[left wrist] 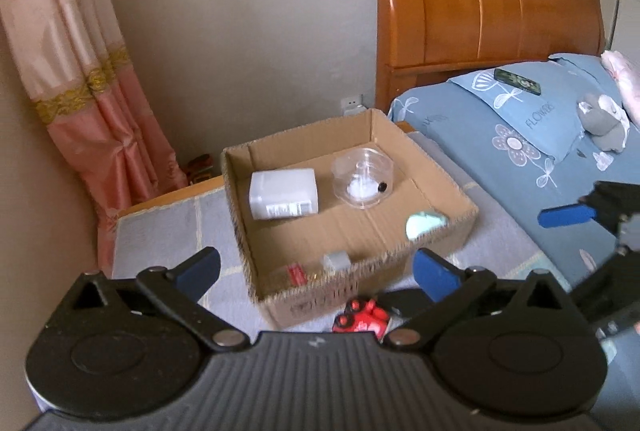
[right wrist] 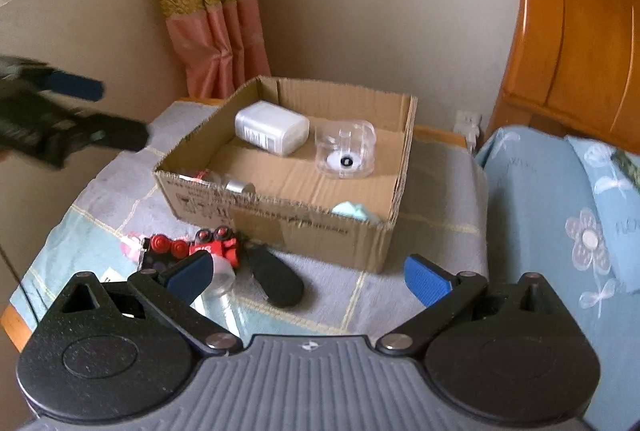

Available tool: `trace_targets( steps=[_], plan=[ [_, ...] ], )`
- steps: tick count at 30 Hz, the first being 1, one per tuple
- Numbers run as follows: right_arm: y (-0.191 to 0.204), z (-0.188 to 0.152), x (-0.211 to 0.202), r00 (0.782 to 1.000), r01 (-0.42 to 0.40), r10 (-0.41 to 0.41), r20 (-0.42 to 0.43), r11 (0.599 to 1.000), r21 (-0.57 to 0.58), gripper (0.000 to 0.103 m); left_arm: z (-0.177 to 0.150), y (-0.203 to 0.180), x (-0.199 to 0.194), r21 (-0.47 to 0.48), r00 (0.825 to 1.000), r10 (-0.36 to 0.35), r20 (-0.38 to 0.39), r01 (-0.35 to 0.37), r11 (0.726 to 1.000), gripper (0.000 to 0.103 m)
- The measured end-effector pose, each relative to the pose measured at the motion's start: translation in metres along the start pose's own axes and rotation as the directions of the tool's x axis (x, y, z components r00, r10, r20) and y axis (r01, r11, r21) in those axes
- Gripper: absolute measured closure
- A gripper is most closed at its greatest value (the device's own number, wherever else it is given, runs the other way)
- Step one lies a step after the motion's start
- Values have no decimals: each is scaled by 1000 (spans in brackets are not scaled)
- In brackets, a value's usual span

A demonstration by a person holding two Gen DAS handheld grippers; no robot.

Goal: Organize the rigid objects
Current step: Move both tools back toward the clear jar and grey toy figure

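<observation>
Behind the cardboard box (right wrist: 280,227) near wall, you only glimpse the tops of a red item (left wrist: 296,274), a grey piece (left wrist: 337,261) and a mint object (right wrist: 354,211); the left gripper (right wrist: 72,111) is blurred at the frame edge.

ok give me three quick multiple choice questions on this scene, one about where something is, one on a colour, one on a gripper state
1. Where does the red toy train lie?
A. inside the cardboard box
B. on the cloth in front of the cardboard box
C. on the bed

2. What colour are the pads on the gripper fingers?
A. blue
B. yellow
C. white

3. How is the right gripper?
A. shut on the white container
B. shut on the train
C. open, holding nothing

Answers:
1. B: the train sits on the table cloth just outside the near wall of the cardboard box.
2. A: both wrist views show blue pads on black fingers.
3. C: its fingers stand wide apart with nothing between them, while the white container lies inside the box.
</observation>
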State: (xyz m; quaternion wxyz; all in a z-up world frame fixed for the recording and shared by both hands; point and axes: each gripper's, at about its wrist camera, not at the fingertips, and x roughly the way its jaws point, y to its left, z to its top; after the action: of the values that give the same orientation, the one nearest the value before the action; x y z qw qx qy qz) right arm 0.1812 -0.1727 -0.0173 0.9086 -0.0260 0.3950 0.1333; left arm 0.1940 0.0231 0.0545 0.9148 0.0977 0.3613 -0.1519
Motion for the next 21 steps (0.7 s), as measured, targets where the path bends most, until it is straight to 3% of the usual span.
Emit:
trace_targets(
  steps=[7,13,18,21],
  plan=[
    [10,-12,23,999,10,-6,-49,997,80,0,-50,9,-15,-83,998,35,-44,-38,996,1],
    [26,-10,44,997,2,9,-75,988,153,0,-94,13,-19,-111,983,180,-37,-183,977,1],
    [43,-7,65,995,30,-11,-98,980,195,0,-125,18,-19,-159,988,149,-43,-154,975,1],
    [52,-5,78,994,44,-21,-108,975,220,0,-137,18,-18,-186,986,166,-31,-169,968,1]
  ],
)
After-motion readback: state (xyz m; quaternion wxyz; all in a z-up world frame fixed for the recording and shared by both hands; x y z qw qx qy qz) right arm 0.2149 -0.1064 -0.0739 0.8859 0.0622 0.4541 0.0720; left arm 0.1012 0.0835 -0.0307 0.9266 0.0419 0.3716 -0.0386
